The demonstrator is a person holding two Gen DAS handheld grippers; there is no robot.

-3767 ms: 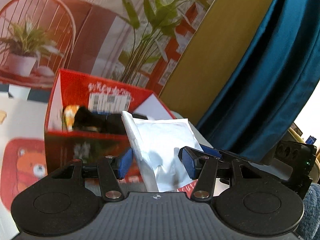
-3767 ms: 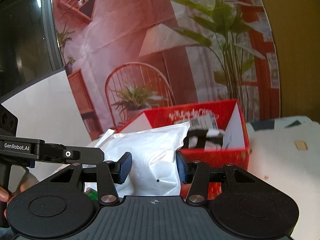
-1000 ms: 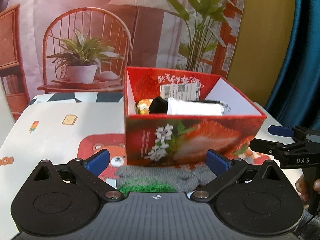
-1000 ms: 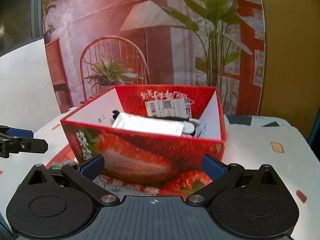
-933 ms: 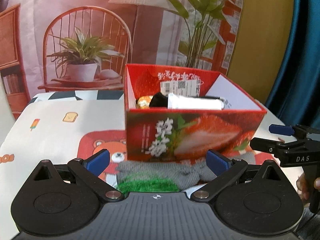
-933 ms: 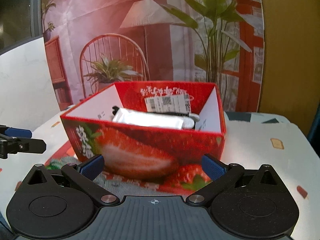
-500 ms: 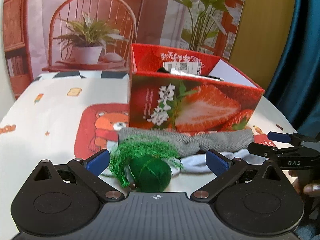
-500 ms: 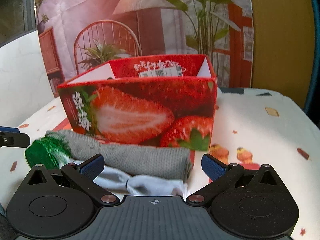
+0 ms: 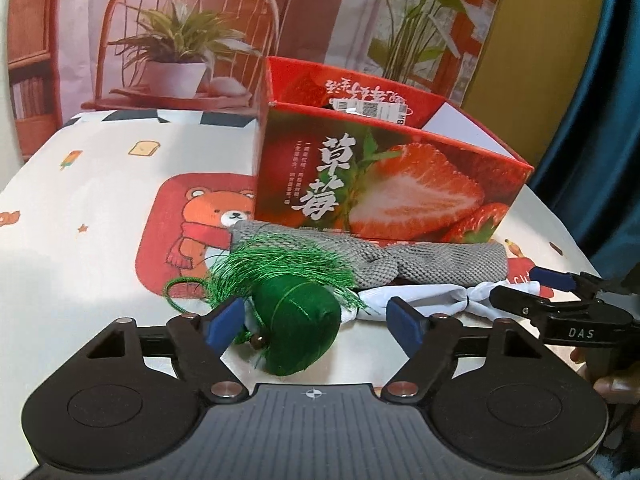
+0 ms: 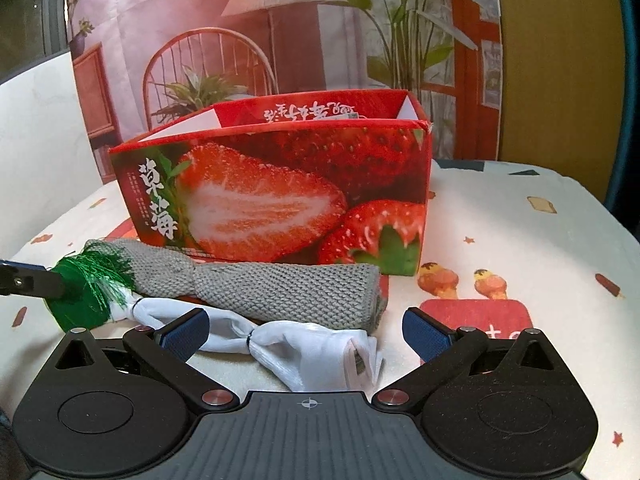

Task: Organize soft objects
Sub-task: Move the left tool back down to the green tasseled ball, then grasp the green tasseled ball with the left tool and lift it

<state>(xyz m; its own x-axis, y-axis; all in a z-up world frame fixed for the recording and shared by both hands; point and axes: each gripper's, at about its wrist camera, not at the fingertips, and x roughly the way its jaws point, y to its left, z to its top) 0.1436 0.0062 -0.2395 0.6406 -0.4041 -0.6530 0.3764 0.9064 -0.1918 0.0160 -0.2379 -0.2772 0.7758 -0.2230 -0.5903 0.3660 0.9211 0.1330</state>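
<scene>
A green tasselled pouch (image 9: 298, 320) lies on the tablecloth in front of the red strawberry box (image 9: 380, 184). My left gripper (image 9: 314, 320) is low over the pouch. Its jaws are closing with the pouch between them, and the right pad stands clear of it. Behind the pouch lie a rolled grey knitted cloth (image 9: 440, 264) and a knotted white cloth (image 9: 424, 300). My right gripper (image 10: 312, 336) stands wide open, with the white cloth (image 10: 308, 348) between its fingers and untouched. In the right wrist view the grey cloth (image 10: 288, 288) and the pouch (image 10: 80, 300) lie before the box (image 10: 280, 192).
The table carries a printed cloth with a bear picture (image 9: 208, 216). A backdrop with a chair and plants (image 9: 180, 40) hangs behind the table. A blue curtain (image 9: 600, 100) hangs at the right. The right gripper's fingers (image 9: 560, 292) reach in beside the white cloth.
Both grippers have come down from box height to the items on the table. The left jaws have narrowed around the green pouch. The silvery bag held earlier is in neither gripper.
</scene>
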